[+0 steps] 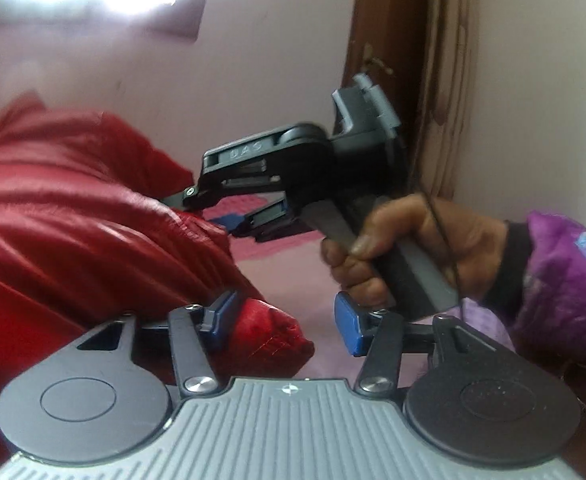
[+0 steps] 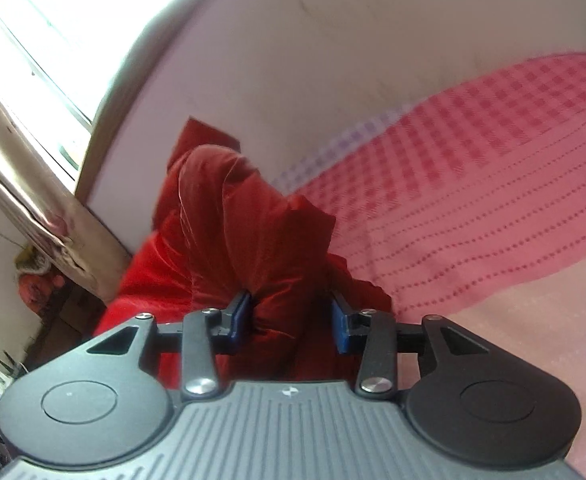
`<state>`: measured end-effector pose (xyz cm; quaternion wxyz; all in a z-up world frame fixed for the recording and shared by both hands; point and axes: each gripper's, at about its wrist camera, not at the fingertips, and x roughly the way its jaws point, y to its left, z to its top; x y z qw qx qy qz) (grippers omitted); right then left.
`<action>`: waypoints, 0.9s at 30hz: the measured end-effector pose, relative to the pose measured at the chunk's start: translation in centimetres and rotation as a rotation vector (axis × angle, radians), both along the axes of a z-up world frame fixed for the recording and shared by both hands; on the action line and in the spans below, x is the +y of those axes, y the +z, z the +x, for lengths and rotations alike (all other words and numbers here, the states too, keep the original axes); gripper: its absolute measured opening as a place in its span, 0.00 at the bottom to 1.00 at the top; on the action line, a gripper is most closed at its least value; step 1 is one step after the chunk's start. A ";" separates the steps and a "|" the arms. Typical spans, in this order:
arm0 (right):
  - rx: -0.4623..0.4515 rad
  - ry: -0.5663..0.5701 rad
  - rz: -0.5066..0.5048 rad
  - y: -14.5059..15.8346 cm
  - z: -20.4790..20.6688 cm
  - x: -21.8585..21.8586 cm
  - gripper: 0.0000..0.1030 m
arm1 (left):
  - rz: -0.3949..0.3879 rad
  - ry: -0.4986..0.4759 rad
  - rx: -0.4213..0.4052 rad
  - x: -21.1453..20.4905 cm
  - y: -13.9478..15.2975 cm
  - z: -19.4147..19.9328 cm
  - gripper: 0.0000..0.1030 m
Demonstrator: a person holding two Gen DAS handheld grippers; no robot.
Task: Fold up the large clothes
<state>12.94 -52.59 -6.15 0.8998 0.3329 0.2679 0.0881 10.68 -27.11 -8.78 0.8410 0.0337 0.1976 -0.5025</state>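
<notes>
Pale pinkish wall [image 2: 333,60] behind the work area, lit by strong daylight from a window [image 2: 33,40] at upper left, its frame overexposed. A beige curtain [image 2: 33,184] hangs beside the window. A pink checked and dotted bedspread [image 2: 493,184] covers the bed surface. In the left wrist view, a brown wooden door frame [image 1: 389,40] stands against the same wall.

A bed [image 2: 533,320] with a plain pink sheet carries everything. A red-checked pink blanket [image 2: 473,184] lies on it, and beside that blanket's near edge sits the crumpled red garment [image 2: 221,232], seemingly partly lifted.
</notes>
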 end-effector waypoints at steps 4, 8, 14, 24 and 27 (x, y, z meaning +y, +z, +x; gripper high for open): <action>0.047 -0.028 -0.116 1.7 -0.2 0.5 0.48 | -0.001 -0.003 0.043 -0.9 -0.2 1.5 0.51; -0.039 -0.142 -0.350 7.7 -2.4 1.8 0.49 | -0.010 0.003 0.056 -1.1 -0.3 2.3 0.51; -0.190 -0.015 -0.487 14.1 -1.1 8.4 0.42 | -0.014 0.006 0.054 -1.1 -0.4 2.2 0.51; 0.168 0.042 -0.584 7.0 7.2 11.1 0.28 | -0.093 -0.039 0.022 1.9 0.1 -0.8 0.63; 0.178 0.034 -0.559 6.5 6.7 10.8 0.28 | -0.154 -0.002 0.014 4.8 1.7 -2.9 0.67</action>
